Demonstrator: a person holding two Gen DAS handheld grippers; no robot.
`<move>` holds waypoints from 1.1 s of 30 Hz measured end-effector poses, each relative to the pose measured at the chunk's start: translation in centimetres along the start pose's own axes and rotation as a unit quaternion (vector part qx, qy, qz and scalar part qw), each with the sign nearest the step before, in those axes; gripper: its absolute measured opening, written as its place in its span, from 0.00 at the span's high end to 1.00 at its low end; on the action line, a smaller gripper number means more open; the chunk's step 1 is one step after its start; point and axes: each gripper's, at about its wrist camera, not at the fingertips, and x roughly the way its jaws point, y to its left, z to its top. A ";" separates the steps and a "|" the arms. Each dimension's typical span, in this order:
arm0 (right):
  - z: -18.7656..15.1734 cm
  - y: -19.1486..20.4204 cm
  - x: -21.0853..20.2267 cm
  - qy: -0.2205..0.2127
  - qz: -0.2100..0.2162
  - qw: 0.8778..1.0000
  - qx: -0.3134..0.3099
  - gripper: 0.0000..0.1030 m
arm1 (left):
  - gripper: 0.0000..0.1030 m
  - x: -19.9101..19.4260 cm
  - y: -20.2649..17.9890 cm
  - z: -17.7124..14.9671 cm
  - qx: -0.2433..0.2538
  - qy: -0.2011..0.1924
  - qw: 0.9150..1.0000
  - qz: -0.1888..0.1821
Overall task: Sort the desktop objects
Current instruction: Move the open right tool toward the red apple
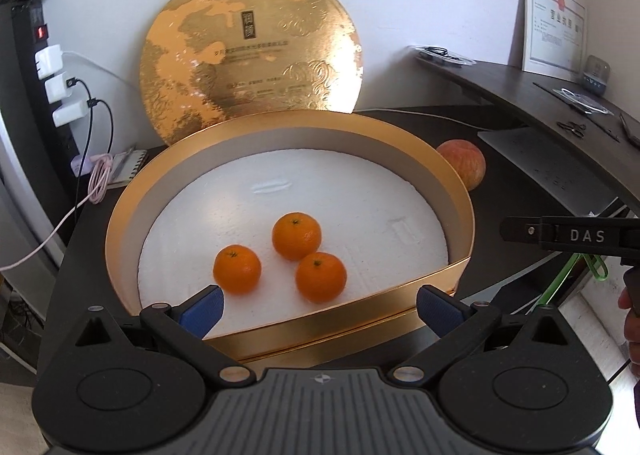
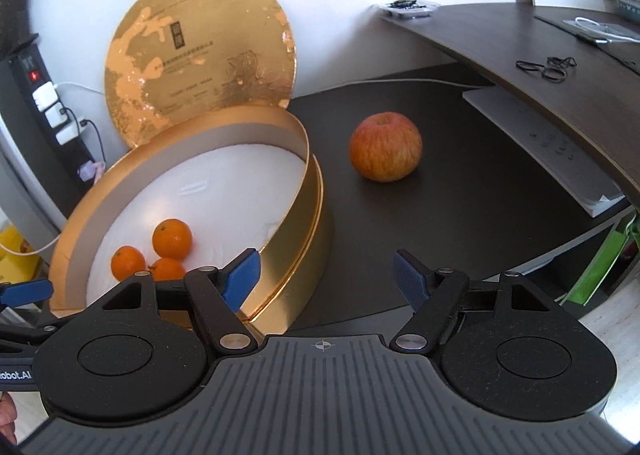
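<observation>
Left gripper gapes empty above the gold box, three oranges inside. Right gripper, half open and empty, faces the apple on the bench; probably my next pick, needing wider jaws.

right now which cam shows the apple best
The right wrist view: the apple sits whole and unobstructed on the dark desk, right of the gold box. In the left wrist view only part of it shows behind the box rim.
</observation>
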 end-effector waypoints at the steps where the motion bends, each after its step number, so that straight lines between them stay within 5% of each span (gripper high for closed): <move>1: 0.0 -0.1 0.1 0.000 0.001 1.000 0.001 0.22 | 0.00 0.0 -0.1 0.0 0.002 -0.001 1.000 0.000; 10: -0.1 -0.8 0.7 0.000 0.006 1.000 0.009 0.18 | 0.00 1.0 -1.1 0.3 0.016 0.017 0.999 0.022; 33: 1.2 -3.8 4.1 0.007 0.002 0.998 0.055 0.18 | 0.00 3.7 -2.6 2.2 0.038 0.026 0.999 0.007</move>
